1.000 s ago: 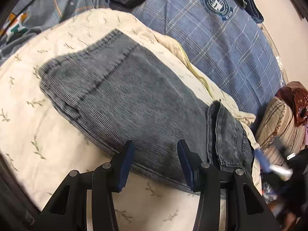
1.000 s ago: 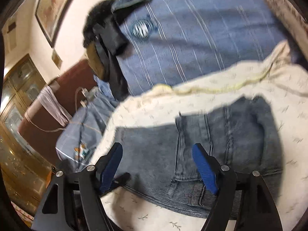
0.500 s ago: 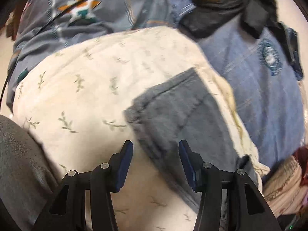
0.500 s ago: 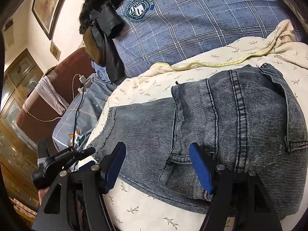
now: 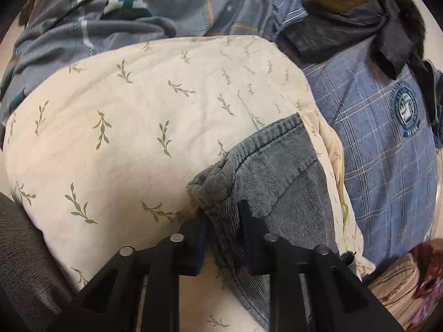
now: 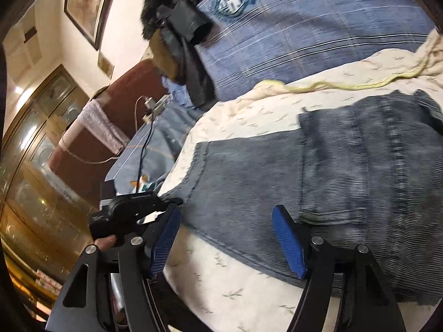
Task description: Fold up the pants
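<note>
The left tool (image 5: pixel 221 221) is closing, pads pressing the bunched hem corner of the pants (image 5: pixel 277 171), which lie folded on the leaf-print quilt (image 5: pixel 124 144). The right tool (image 6: pixel 227 238) hovers released above them.

We find the pants (image 5: pixel 279 177) to be faded grey denim, finely ribbed and matt, with stitched hems. The cream quilt (image 5: pixel 133 144) beneath is soft matt cloth printed with leaf sprigs. The plaid cover (image 6: pixel 318 36) is smooth woven cloth. The right hand-held gripper (image 6: pixel 227 243) shows matt black plastic arms, textured blue pads and bright metal pins.
</note>
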The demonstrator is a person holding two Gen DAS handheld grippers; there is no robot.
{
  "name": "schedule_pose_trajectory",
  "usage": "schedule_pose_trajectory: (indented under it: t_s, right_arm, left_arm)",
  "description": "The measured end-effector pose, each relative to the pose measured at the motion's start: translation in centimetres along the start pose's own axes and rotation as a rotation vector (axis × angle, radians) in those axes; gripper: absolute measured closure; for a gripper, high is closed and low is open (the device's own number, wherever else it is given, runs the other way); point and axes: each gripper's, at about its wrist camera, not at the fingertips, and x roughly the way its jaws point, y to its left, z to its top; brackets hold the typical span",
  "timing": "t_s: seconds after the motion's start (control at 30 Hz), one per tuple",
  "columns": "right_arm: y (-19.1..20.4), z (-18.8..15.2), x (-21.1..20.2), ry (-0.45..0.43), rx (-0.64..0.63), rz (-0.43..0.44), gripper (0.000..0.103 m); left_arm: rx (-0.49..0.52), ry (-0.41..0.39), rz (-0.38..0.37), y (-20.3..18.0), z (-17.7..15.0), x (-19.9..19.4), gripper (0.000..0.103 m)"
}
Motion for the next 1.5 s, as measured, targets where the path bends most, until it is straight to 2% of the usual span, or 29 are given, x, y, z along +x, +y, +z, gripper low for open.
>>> schedule_pose_trajectory:
  t_s: [0.07, 0.13, 0.17, 0.23, 0.3, 0.37, 0.43, 0.53, 0.63, 0.7, 0.8, 0.9, 0.97, 1.03, 1.1, 1.17, 1.23, 1.27, 1.33, 1.37, 1.4, 1.5]
  right_arm:
    - [0.3, 0.7, 0.9, 0.032, 0.018, 0.031, 0.032]
    - [0.4, 1.5, 1.9, 0.061, 0.028, 0.051, 0.032]
    - [0.4, 1.7, 2.2, 0.069, 0.031, 0.056, 0.032]
    - [0.4, 2.6, 2.6, 0.079, 0.038, 0.060, 0.032]
    - [0.2, 3.4, 2.2, 0.064, 0.049, 0.088, 0.032]
    - [-0.2, 3.9, 1.1, 0.035, 0.064, 0.101, 0.032]
    - [-1.2, 4.3, -0.9, 0.003, 0.089, 0.105, 0.032]
    - [-2.9, 5.7, -3.9, -0.018, 0.123, 0.048, 0.032]
    - [-4.6, 7.1, -7.6, -0.054, 0.155, 0.058, 0.030]
    - [-5.8, 7.4, -10.1, -0.093, 0.165, 0.087, 0.023]
    - [-7.8, 7.3, -12.4, -0.131, 0.172, 0.132, 0.017]
    - [-10.3, 7.2, -12.9, -0.126, 0.222, 0.169, 0.017]
    - [-11.6, 7.0, -13.0, -0.118, 0.235, 0.171, 0.017]
    - [-12.9, 6.8, -12.2, -0.094, 0.264, 0.119, 0.017]
    - [-13.7, 6.6, -10.4, -0.030, 0.273, 0.030, 0.017]
    - [-14.0, 6.6, -9.6, -0.008, 0.262, -0.056, 0.017]
    - [-13.7, 7.2, -8.9, -0.012, 0.235, -0.084, 0.019]
    - [-13.5, 7.5, -8.6, -0.015, 0.218, -0.094, 0.025]
    - [-13.2, 8.2, -7.9, 0.001, 0.186, -0.164, 0.056]
    - [-13.3, 8.5, -7.8, 0.014, 0.180, -0.204, 0.090]
    - [-13.4, 8.8, -8.2, -0.001, 0.180, -0.214, 0.099]
    - [-12.6, 9.8, -11.7, -0.116, 0.150, -0.147, 0.100]
  left_arm:
    - [-0.026, 0.007, -0.008, 0.2, 0.3, 0.4, 0.075]
    - [0.003, -0.017, 0.004, -0.3, 0.2, 0.5, 0.080]
    - [0.041, -0.042, 0.002, -0.8, -0.1, 0.2, 0.091]
    - [0.141, -0.116, -0.016, -2.3, -1.0, -1.2, 0.092]
    - [0.316, -0.211, -0.050, -5.2, -2.6, -3.4, 0.092]
    - [0.469, -0.267, -0.076, -7.9, -4.5, -5.2, 0.092]
    - [0.587, -0.293, -0.146, -10.5, -6.8, -6.9, 0.092]
    - [0.727, -0.271, -0.227, -13.5, -10.1, -8.2, 0.092]
    - [0.900, -0.260, -0.307, -16.8, -14.1, -9.2, 0.092]
    - [1.021, -0.243, -0.341, -18.7, -17.2, -9.3, 0.092]
    - [1.171, -0.180, -0.360, -20.6, -21.0, -7.9, 0.092]
    - [1.311, -0.084, -0.337, -21.8, -24.8, -5.0, 0.092]
    - [1.366, -0.035, -0.312, -21.9, -26.5, -2.9, 0.092]
    - [1.383, -0.005, -0.276, -21.6, -27.6, -0.9, 0.092]
    - [1.362, 0.035, -0.252, -21.2, -27.7, 0.2, 0.092]
    - [1.357, 0.033, -0.257, -21.2, -27.7, 0.2, 0.092]
    - [1.369, 0.014, -0.242, -21.6, -27.6, 0.1, 0.092]
    - [1.371, 0.012, -0.240, -22.0, -27.9, 0.2, 0.092]
    - [1.377, 0.003, -0.235, -22.1, -28.1, -0.1, 0.092]
    - [1.381, -0.004, -0.231, -22.5, -28.5, -0.2, 0.092]
    - [1.381, -0.008, -0.235, -22.8, -28.5, -0.5, 0.092]
    - [1.387, -0.055, -0.294, -23.6, -28.7, -2.6, 0.091]
